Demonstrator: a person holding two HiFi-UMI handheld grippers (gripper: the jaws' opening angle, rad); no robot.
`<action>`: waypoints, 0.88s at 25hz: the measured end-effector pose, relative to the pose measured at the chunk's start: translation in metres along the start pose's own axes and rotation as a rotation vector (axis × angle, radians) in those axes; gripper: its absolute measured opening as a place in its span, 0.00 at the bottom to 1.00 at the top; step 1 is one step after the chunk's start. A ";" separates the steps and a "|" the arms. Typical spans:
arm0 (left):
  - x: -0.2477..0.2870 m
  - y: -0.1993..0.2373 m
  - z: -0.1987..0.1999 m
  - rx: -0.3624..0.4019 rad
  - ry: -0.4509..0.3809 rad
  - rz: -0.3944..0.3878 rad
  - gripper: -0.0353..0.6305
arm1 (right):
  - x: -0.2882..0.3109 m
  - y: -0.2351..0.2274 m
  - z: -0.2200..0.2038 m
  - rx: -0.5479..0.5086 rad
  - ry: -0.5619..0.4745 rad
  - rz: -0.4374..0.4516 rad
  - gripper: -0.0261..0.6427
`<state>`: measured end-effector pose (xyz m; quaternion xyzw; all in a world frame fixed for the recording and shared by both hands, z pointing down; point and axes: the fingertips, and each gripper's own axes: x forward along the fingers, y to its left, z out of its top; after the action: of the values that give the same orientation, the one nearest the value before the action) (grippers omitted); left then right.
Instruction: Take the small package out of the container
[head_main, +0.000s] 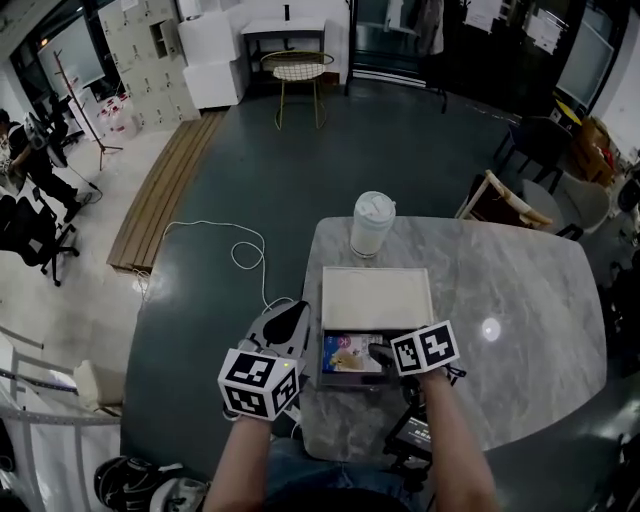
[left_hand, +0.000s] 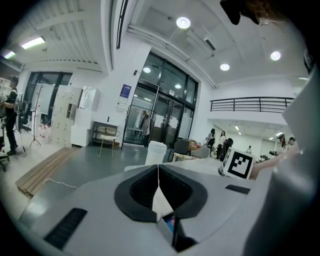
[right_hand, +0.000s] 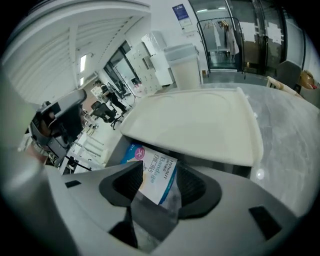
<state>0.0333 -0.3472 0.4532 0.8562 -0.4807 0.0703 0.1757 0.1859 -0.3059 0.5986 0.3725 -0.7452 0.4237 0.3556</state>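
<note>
Behind the box (head_main: 325, 372), toward the table's (head_main: 520, 300) far edge, we see a white cup (head_main: 372, 224) standing just past the open lid (head_main: 375, 298). A black device (head_main: 412, 432) sits at the near edge under our right arm. A white cable (head_main: 240, 250) loops on the floor off the left edge. The lid leans over the box's far side. The box stands by the near left corner, and the package (head_main: 350, 355) lies inside it. Our right gripper (head_main: 382, 352) reaches in with its jaws wide, the package's corner between them but not pinched. Our left gripper (head_main: 285, 322) hangs just off the left edge beside the box, jaws pressed together.
</note>
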 end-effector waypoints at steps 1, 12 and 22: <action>-0.001 0.003 0.000 -0.006 -0.001 0.006 0.07 | 0.005 -0.001 -0.001 0.005 0.020 -0.001 0.38; -0.004 0.015 -0.001 -0.030 0.000 0.033 0.07 | 0.034 -0.006 -0.013 -0.034 0.157 0.034 0.37; -0.006 0.015 0.004 -0.012 -0.010 0.032 0.07 | 0.007 0.007 -0.009 -0.193 0.049 0.121 0.37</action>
<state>0.0167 -0.3508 0.4516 0.8477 -0.4956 0.0656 0.1773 0.1785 -0.2966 0.6056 0.2804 -0.7946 0.3797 0.3817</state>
